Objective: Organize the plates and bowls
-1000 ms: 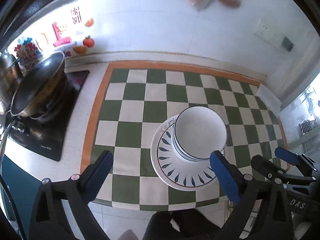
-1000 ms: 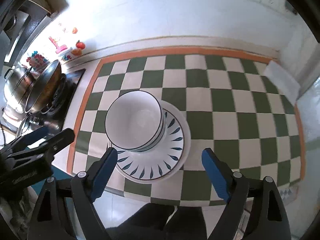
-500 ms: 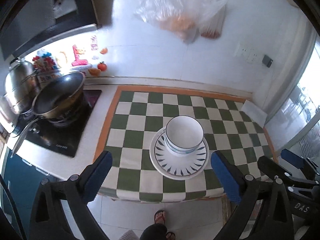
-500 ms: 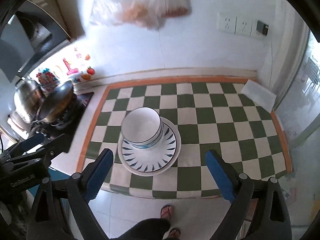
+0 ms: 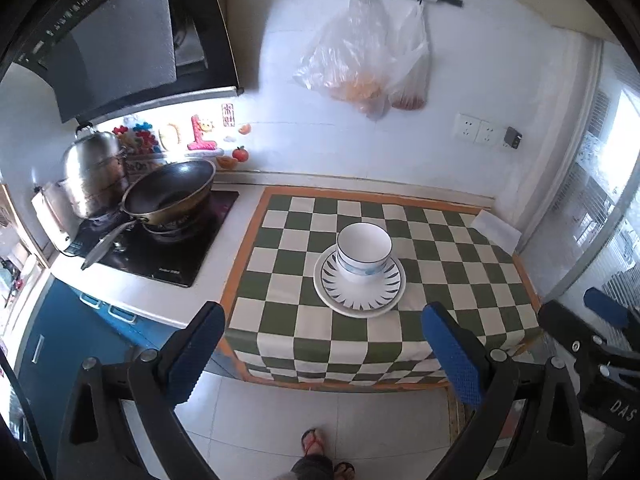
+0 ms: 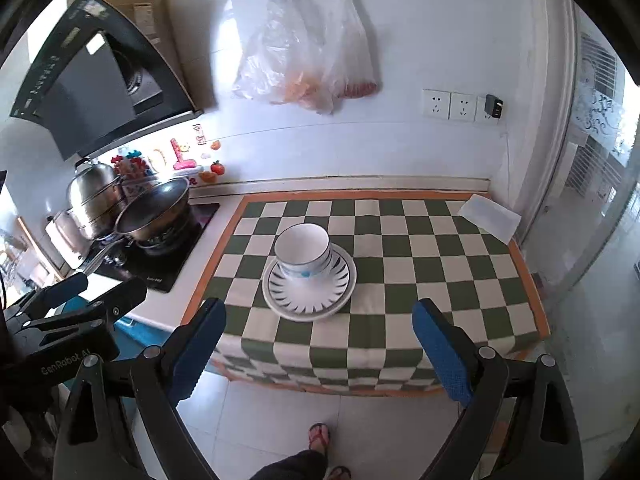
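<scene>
- A white ceramic bowl with a thin dark rim (image 5: 363,250) stands upright on a round white plate with dark leaf marks around its border (image 5: 360,289).
- The plate lies on a green-and-white checked cloth with an orange border (image 5: 280,280), which covers the counter and hangs over its front edge.
- The left gripper (image 5: 324,350), with blue pads, is spread wide and holds nothing, well apart from the bowl.
- The right gripper (image 6: 318,346) is likewise spread and bare; its jaws have just been opening, with nothing between them.
- A dark wok (image 5: 168,196) and a steel pot (image 5: 92,172) sit on the black hob at left.
- Clear plastic bags (image 6: 304,60) hang on the white wall.
</scene>
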A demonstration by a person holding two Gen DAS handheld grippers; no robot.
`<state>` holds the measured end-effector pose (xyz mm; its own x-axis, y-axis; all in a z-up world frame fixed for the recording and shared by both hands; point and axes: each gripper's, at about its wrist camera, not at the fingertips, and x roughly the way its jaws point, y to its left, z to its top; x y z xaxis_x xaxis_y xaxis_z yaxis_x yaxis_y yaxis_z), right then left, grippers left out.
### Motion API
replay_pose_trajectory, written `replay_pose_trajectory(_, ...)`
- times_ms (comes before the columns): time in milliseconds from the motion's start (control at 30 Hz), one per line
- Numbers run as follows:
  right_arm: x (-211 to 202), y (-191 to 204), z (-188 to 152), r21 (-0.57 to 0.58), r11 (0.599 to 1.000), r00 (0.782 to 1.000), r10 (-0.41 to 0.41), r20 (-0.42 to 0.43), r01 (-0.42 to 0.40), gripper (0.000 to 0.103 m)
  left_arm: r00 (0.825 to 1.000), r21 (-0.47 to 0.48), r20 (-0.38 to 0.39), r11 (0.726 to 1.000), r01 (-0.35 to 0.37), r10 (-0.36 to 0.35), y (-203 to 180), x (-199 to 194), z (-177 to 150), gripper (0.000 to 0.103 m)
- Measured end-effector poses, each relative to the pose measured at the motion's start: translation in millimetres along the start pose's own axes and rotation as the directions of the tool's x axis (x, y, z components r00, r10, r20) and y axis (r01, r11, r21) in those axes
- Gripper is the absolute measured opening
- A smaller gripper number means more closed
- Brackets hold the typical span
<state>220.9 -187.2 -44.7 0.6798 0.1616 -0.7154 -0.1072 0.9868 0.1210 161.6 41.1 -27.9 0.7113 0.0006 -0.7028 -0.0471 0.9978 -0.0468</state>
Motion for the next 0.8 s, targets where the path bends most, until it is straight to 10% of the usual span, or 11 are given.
replay_pose_trajectory(800,-87.6,28.3,-29.3,0.021,0.995,0.99,-0.097,0.102,0.096,0.097,0.994,0.047,0.106,0.999,0.003,-0.008,20.7,-69.9,-24.0,0.101)
